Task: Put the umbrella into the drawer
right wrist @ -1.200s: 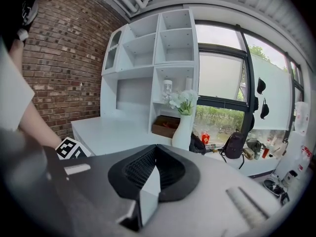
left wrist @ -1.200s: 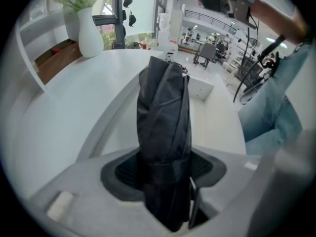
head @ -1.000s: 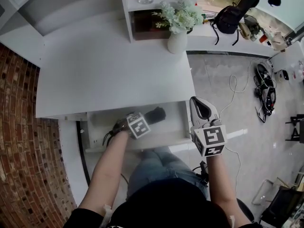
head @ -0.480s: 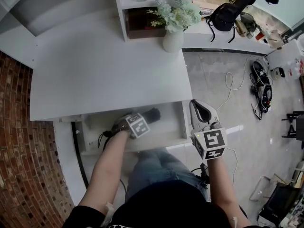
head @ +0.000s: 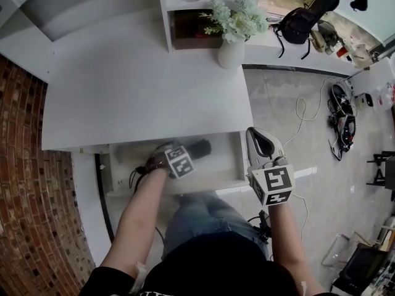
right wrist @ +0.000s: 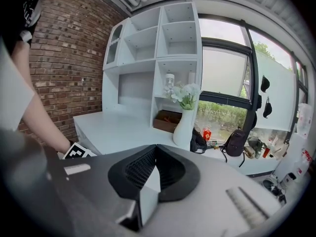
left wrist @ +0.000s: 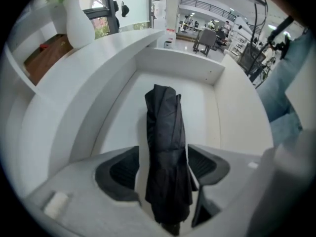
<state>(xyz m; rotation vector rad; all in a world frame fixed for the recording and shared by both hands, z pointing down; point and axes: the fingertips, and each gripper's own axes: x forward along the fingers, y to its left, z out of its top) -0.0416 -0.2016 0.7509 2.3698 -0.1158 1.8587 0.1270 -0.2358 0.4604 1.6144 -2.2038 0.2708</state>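
The black folded umbrella (head: 199,148) (left wrist: 165,147) lies lengthwise on the floor of the open white drawer (head: 229,179) (left wrist: 177,65) under the desk. My left gripper (head: 184,155) (left wrist: 163,167) points steeply down into the drawer and straddles the umbrella's near end. Its jaws have just been opening and stand wide; a gap shows beside the left pad, and loose fabric brushes the right one. My right gripper (head: 257,135) (right wrist: 155,149) hovers right of the drawer, tips together, with nothing in it.
A white desk top (head: 142,91) lies beyond the drawer, with a shelf unit and a white vase of flowers (head: 231,49) at its back right. A brick wall (head: 28,165) runs on the left. On the far counter sits a black backpack (head: 299,23); cables lie on the floor at right.
Both hands keep their places and the umbrella stays in the same spot in the drawer. Only the head view has swayed a little.
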